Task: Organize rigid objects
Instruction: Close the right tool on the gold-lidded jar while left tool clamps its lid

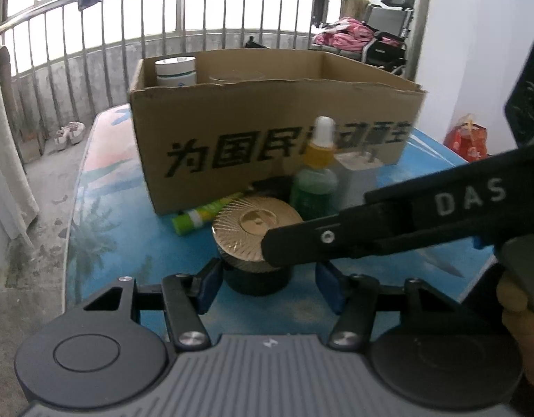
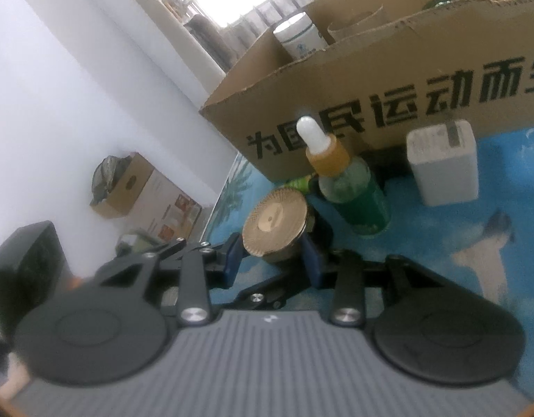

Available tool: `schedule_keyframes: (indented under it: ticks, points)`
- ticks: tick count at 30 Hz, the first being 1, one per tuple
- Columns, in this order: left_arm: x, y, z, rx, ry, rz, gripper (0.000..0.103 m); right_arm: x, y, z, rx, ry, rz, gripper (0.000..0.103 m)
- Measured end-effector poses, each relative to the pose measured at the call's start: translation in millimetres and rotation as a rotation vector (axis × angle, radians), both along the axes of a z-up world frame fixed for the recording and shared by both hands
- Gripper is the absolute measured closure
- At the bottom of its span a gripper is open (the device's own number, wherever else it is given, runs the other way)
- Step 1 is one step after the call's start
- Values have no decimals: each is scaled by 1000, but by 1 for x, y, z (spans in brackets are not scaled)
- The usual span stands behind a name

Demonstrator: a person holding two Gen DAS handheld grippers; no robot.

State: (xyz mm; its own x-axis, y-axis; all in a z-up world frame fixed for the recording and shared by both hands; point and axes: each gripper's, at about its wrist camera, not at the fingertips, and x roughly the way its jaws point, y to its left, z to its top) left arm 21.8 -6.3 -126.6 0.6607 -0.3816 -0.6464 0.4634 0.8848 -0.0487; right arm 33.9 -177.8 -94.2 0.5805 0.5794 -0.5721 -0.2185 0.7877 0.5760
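Observation:
A small dark jar with a ribbed gold lid [image 1: 248, 229] [image 2: 274, 219] stands on the blue table cloth [image 1: 128, 243] in front of the cardboard box [image 1: 267, 121] [image 2: 406, 80]. My right gripper [image 2: 272, 260] is shut on the jar, with a blue pad on each side of it. In the left wrist view one of its black fingers [image 1: 301, 246] crosses the lid from the right. My left gripper [image 1: 270, 286] stands open around the jar's base, with a gap showing at the right pad. A green dropper bottle [image 1: 314, 184] [image 2: 354, 191], a white charger [image 1: 357, 173] [image 2: 441, 166] and a green tube [image 1: 201, 215] stand nearby.
The box holds a white jar [image 1: 175, 69] [image 2: 298, 38] and a clear container [image 1: 237, 76]. The table's left edge [image 1: 75, 191] drops to a concrete floor with shoes [image 1: 69, 135]. A railing [image 1: 197, 17], a chair with clothes [image 1: 364, 34] and a red bag [image 1: 468, 139] lie beyond. A hand [image 1: 514, 299] grips the right tool.

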Motion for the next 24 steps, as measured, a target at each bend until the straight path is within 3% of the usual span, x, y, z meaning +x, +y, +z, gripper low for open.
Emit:
schedule_keyframes:
  ticks: [9, 24]
  points:
    - [-26, -9, 5, 8, -36, -27, 42, -21, -17, 1, 7, 14, -22, 65]
    - [17, -15, -8, 78, -42, -23, 32, 6, -19, -5, 30, 7, -59, 64]
